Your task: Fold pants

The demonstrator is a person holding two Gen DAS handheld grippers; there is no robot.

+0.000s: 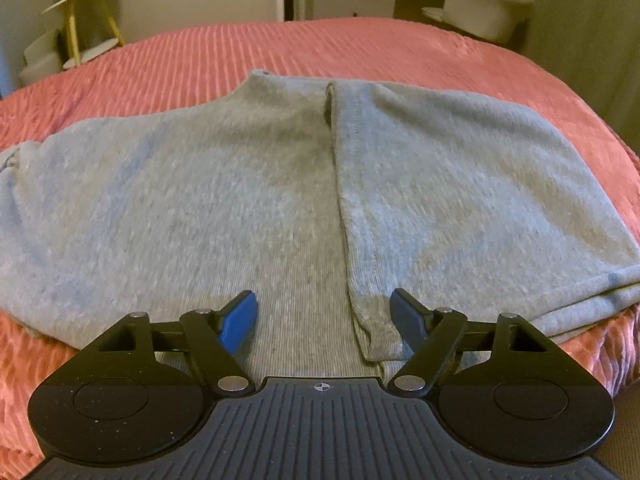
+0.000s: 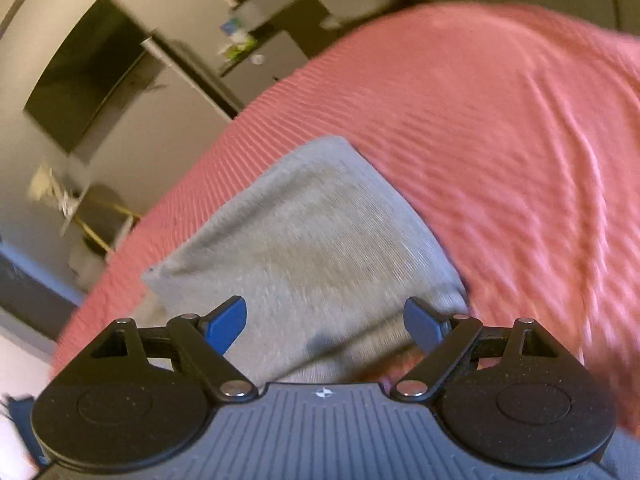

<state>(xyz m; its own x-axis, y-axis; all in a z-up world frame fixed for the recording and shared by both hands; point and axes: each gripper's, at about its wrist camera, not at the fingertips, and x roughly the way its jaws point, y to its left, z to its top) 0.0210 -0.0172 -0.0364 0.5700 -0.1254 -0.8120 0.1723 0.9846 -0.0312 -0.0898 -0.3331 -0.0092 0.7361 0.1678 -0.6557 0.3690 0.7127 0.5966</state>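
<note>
Pants [image 1: 280, 184], grey knit, one pair, lay spread across the pink ribbed bedspread [image 1: 400, 52], filling the middle band of the left wrist view from the left edge to the right edge. One layer of the cloth had been laid over another: a stitched edge [image 1: 344, 184] ran from upper centre down to lower centre of that view, the right-hand portion overlapping the left. In the right wrist view the same garment showed as a grey slab at centre frame, tilted with the rolled camera, one corner toward the upper centre and bedspread on the right. Left gripper [image 1: 324, 320] stood released, its blue pads apart with only flat cloth and the lower end of the stitched edge between them, nothing pinched. Right gripper [image 2: 325, 326] likewise stood released, pads wide, grey fabric below but none clamped; the view was blurred. Step in hand, by judgement: between folds, a first fold seemingly laid down and both tools free to take new hold. Next move, by judgement, called for each gripper to descend on a near edge or corner of the stacked layers, close on all layers together, then carry that end across to the far end to halve the length. Furniture stood at the upper edge of the frames, well apart from the work.
</note>
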